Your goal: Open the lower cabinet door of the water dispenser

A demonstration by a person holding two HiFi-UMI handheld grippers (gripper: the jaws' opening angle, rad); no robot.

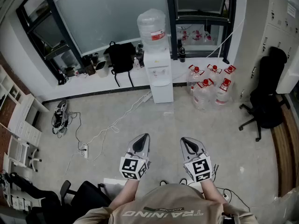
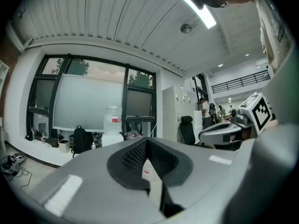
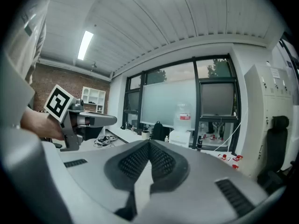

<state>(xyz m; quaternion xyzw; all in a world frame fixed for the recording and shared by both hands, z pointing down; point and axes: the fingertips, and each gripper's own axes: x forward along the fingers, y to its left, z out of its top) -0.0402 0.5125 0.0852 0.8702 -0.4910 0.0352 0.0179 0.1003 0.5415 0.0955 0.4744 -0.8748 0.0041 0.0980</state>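
The white water dispenser [image 1: 157, 73] stands against the far wall under the window, with a clear bottle [image 1: 152, 29] on top. Its lower cabinet door [image 1: 162, 93] looks closed. Both grippers are held close to the person, far from the dispenser across the floor. My left gripper [image 1: 144, 139] is shut with nothing in it, and so is my right gripper [image 1: 186, 141]. In the left gripper view the dispenser [image 2: 112, 135] shows small beyond the shut left gripper [image 2: 147, 142]. The right gripper view has the dispenser [image 3: 180, 135] behind the shut right gripper [image 3: 149, 143].
Several large water bottles [image 1: 210, 85] stand on the floor right of the dispenser. A black backpack [image 1: 120, 57] leans on the sill to its left. A black office chair [image 1: 266, 101] is at the right, a power strip with cable [image 1: 85, 149] and shoes [image 1: 60, 115] at the left.
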